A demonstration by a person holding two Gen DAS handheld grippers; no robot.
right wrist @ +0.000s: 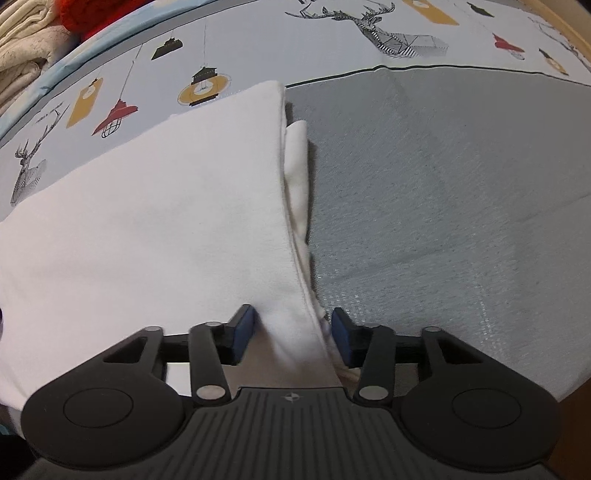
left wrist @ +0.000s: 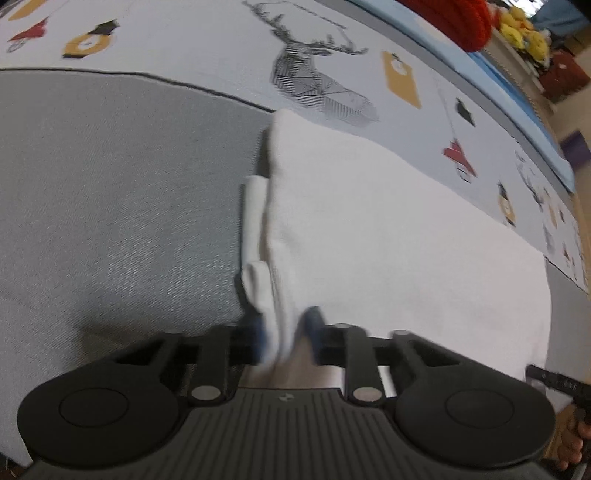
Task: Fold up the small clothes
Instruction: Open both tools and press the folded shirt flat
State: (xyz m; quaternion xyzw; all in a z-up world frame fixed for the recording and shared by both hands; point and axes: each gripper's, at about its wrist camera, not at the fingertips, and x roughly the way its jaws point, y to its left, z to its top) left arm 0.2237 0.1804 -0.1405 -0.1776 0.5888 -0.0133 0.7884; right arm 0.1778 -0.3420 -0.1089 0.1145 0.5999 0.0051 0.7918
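A white garment [left wrist: 388, 236] lies folded on a grey cloth [left wrist: 122, 206], with its layered edge running away from me. My left gripper [left wrist: 284, 332] is shut on the near corner of that edge; the image is blurred there. In the right wrist view the same white garment [right wrist: 155, 206] spreads to the left. My right gripper [right wrist: 293, 332] straddles its near edge with the blue pads [right wrist: 243, 328] apart, and the fabric sits loosely between them.
The grey cloth [right wrist: 443, 192] lies on a printed sheet [left wrist: 207, 40] with deer and lantern motifs. A red knit item [left wrist: 454, 18] and yellow toys [left wrist: 521, 29] sit at the far right. Cream folded fabric [right wrist: 26, 33] is stacked at the far left.
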